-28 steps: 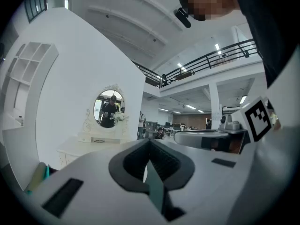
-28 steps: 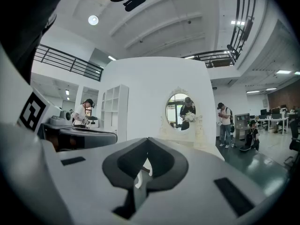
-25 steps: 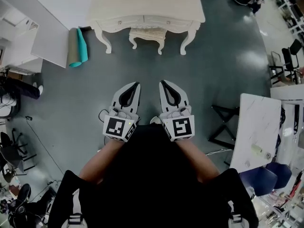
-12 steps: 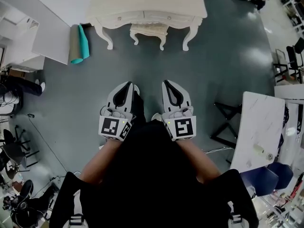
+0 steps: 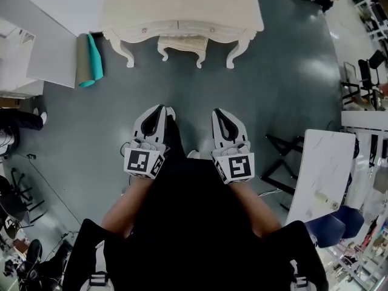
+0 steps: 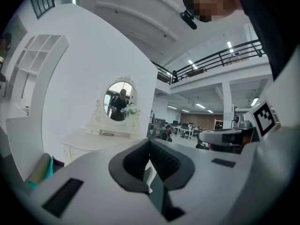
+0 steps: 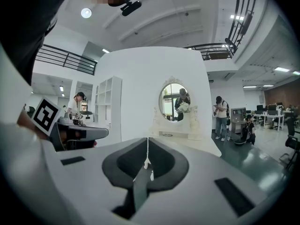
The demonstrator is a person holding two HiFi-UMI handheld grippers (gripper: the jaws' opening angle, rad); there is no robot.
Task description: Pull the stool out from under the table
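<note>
A cream stool (image 5: 179, 45) with carved legs stands tucked under the front of a cream dressing table (image 5: 182, 8) at the top of the head view. The table with its oval mirror (image 7: 174, 102) also shows in both gripper views. My left gripper (image 5: 159, 109) and right gripper (image 5: 219, 112) are held side by side in front of my body, well short of the stool, tips pointing toward it. Both are shut with nothing between the jaws. The stool itself is hidden behind the jaws in the gripper views.
A rolled teal and tan mat (image 5: 86, 59) lies left of the dressing table beside a white panel (image 5: 48, 53). A white marble-top table (image 5: 321, 174) with black legs stands at the right, black chairs (image 5: 361, 80) beyond it. People stand at the far right of the right gripper view (image 7: 220, 116).
The dressing table and stool have shifted slightly left and nearer in the head view. The right gripper has moved a little right and down; both stay shut.
</note>
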